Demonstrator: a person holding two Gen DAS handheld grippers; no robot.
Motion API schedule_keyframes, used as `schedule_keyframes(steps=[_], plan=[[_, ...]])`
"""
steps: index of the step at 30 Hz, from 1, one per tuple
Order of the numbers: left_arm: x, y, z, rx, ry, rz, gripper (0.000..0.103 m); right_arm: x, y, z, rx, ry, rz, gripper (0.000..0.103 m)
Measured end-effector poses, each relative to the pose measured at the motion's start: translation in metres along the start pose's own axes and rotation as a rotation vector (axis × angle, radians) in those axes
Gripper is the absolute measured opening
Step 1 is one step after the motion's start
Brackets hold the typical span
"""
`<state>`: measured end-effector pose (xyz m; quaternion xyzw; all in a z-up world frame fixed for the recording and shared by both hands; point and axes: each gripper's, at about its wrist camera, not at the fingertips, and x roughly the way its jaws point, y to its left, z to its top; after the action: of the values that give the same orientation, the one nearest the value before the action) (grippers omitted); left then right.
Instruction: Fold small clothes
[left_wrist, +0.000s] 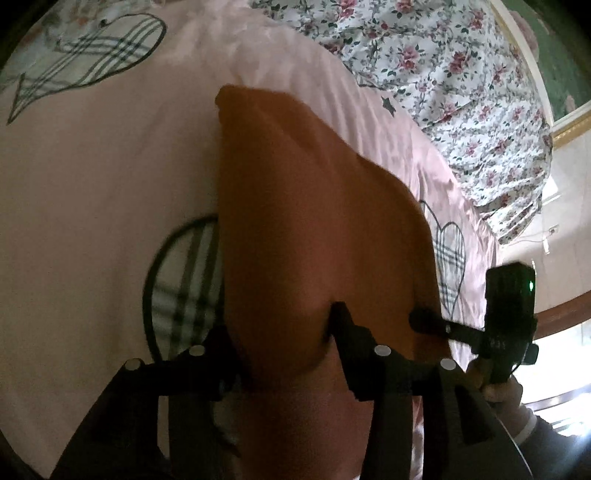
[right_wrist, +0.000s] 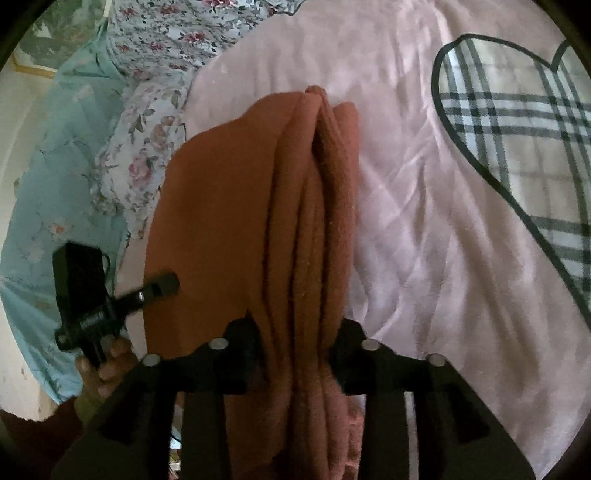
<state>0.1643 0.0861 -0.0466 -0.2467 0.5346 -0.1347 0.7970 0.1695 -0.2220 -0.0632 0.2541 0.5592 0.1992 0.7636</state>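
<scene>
With each gripper (left_wrist: 288, 354) (right_wrist: 295, 350) clenched on the orange cloth (right_wrist: 229, 206), keep both ends level while lowering it onto the bed (right_wrist: 424, 206).

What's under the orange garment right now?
The orange garment hangs over the pink bedsheet, partly covering a plaid heart print. Whatever sheet lies directly beneath its folds is hidden.

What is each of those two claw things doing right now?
Left gripper: closed on the orange garment.
Right gripper: closed on a bunched edge of the same garment.
</scene>
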Motion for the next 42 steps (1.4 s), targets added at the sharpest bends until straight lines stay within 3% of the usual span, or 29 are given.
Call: schedule_keyframes(steps=[5,9,11,13,19,23,25,28,32,35,38,40,42], plan=[[0.022,0.014,0.04,-0.035,0.016,-0.015,0.054,-0.001,0.005,0.002,-0.034,-0.004,-0.015,0.041],[0.024,0.025,0.085,-0.083,-0.043,-0.002,0.054,0.002,0.006,-0.001,-0.057,-0.003,-0.031,0.041],[0.023,0.028,0.106,-0.099,-0.091,0.014,0.045,0.002,0.006,-0.001,-0.059,-0.002,-0.034,0.041],[0.023,0.03,0.123,-0.101,-0.116,0.028,0.015,0.002,0.007,0.0,-0.065,-0.001,-0.04,0.041],[0.003,0.017,0.15,-0.054,-0.198,0.145,0.016,-0.019,0.013,0.001,-0.06,-0.079,-0.079,0.041],[-0.016,0.004,0.128,-0.028,-0.226,0.177,0.023,-0.037,0.023,0.006,-0.074,-0.157,-0.093,0.041],[-0.023,-0.001,0.106,-0.025,-0.218,0.179,0.036,-0.038,0.031,0.011,-0.087,-0.173,-0.094,0.041],[-0.03,-0.009,0.067,-0.013,-0.195,0.176,0.043,-0.028,0.038,0.018,-0.099,-0.167,-0.121,0.041],[-0.026,-0.012,0.027,-0.005,-0.144,0.19,0.044,-0.005,0.034,0.023,-0.059,-0.113,-0.175,0.039],[-0.02,-0.013,0.005,-0.008,-0.1,0.204,0.044,-0.005,0.033,0.024,-0.047,-0.105,-0.166,0.014],[-0.02,-0.021,-0.011,0.006,-0.086,0.214,0.044,-0.036,0.048,0.023,-0.065,-0.195,-0.084,0.011],[-0.019,-0.027,-0.02,0.023,-0.082,0.227,0.044,-0.042,0.05,0.022,-0.096,-0.207,-0.127,0.011],[-0.014,-0.032,-0.026,0.039,-0.069,0.244,0.045,-0.031,0.034,0.022,-0.079,-0.162,-0.179,0.011]])
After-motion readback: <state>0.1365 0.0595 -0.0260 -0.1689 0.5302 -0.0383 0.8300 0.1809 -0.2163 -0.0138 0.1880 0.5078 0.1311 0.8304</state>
